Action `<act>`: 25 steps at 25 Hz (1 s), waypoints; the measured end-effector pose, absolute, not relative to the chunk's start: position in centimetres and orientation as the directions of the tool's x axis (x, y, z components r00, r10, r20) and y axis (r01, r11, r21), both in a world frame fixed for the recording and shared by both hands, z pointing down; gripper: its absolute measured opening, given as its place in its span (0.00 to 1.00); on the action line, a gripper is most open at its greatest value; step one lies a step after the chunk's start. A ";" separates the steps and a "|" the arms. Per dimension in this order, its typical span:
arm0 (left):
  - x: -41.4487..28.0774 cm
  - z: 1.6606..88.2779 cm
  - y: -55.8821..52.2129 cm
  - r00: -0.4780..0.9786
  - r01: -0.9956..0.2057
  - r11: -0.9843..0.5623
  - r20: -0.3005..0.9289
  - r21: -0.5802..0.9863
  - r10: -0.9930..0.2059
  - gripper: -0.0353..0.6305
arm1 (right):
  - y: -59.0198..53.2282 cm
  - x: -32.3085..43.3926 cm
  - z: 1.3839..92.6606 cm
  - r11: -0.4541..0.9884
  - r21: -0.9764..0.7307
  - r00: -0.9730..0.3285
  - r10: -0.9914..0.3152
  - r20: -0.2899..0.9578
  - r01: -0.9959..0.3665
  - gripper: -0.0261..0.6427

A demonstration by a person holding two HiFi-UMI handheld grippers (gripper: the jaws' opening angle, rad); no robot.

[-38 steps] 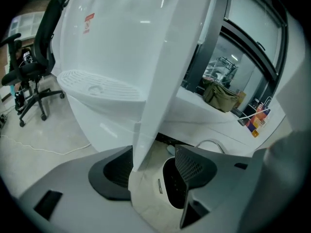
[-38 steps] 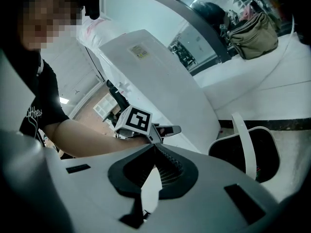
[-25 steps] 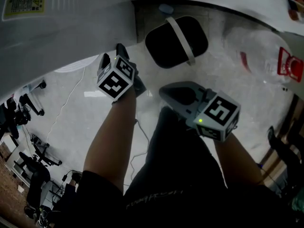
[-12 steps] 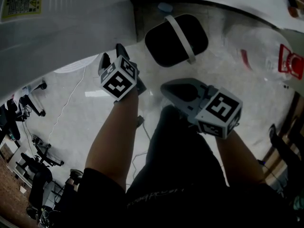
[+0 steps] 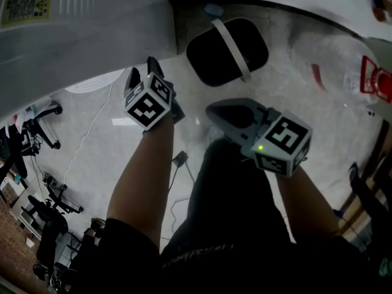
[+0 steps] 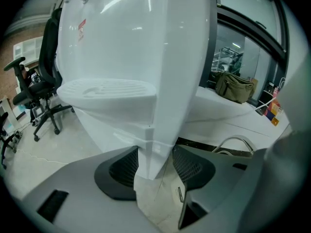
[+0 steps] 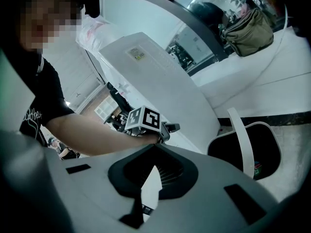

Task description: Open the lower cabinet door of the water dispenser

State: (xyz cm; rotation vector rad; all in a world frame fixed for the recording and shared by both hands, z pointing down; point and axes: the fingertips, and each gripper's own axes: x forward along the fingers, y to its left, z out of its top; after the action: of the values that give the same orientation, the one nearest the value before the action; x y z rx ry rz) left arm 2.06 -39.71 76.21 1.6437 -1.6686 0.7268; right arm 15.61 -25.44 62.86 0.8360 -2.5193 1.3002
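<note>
Pale office floor (image 5: 104, 133) lies under you, with the water dispenser (image 5: 86, 35) at upper left. Your left gripper (image 6: 155, 161), jaws wide but closing, straddles the lower cabinet door (image 6: 150, 144) edge without clamping it. Your right gripper (image 5: 215, 113) hangs closed and empty. The door looks unopened, so the pull likely comes next.

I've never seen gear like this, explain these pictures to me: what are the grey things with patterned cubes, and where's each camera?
A person holds a two-jaw gripper in each hand; the cubes are part of them. One picture looks down from the person's head; the other two cameras ride on the grippers. The left gripper has a white edge of the water dispenser between its closing jaws, not yet clamped. The right gripper is shut and empty. A black container stands on the floor.
</note>
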 end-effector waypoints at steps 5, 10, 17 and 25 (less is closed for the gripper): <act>2.2 76.2 -39.8 0.009 -0.995 0.072 0.777 0.069 -0.629 0.38 | -24.7 16.9 62.7 0.449 -0.700 -0.827 -0.388 0.408 -0.556 0.06; 2.2 76.2 -39.6 0.014 -0.996 0.064 0.785 0.069 -0.619 0.37 | -24.1 18.0 63.1 0.464 -0.697 -0.835 -0.363 0.413 -0.547 0.06; 2.4 76.0 -39.4 0.023 -0.995 0.062 0.794 0.076 -0.607 0.36 | -24.2 18.7 62.6 0.501 -0.686 -0.849 -0.328 0.414 -0.528 0.06; 2.5 75.9 -39.3 0.060 -0.994 0.037 0.800 0.101 -0.597 0.35 | -24.0 19.5 62.5 0.534 -0.673 -0.858 -0.291 0.422 -0.512 0.06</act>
State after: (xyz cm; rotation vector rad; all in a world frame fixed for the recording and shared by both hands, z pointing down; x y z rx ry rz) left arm 2.50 -39.29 75.89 1.6417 -1.6181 0.7219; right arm 19.47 -23.98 62.48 0.6737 -2.5155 1.2299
